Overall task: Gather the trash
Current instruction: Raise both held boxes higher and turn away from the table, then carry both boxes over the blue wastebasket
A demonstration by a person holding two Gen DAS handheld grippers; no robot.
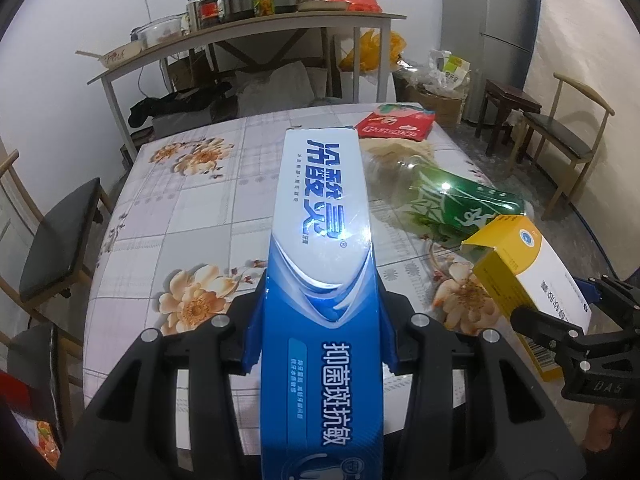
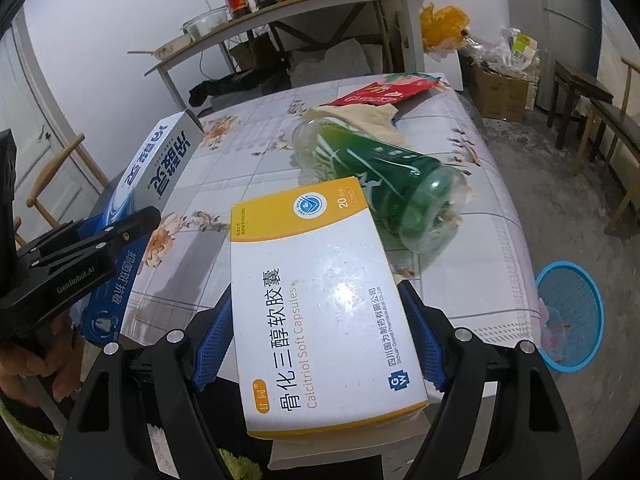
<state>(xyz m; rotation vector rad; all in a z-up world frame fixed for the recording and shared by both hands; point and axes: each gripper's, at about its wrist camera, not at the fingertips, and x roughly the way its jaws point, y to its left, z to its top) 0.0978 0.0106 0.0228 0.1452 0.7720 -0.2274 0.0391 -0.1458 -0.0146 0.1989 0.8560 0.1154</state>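
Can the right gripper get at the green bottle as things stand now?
Probably not yet. The right gripper has its jaws closed on the capsule box, so nothing else fits between them. The bottle lies uncovered on the table just beyond.

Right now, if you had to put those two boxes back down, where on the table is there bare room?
The left half of the table is bare flowered cloth, bordered by the near edge and the dark chair. The right half is crowded: the green bottle lies on its side there, with a beige cloth and a red packet behind it.

Glossy cardboard toothpaste box (image 1: 320, 216) — clear plastic bottle (image 2: 380, 188)
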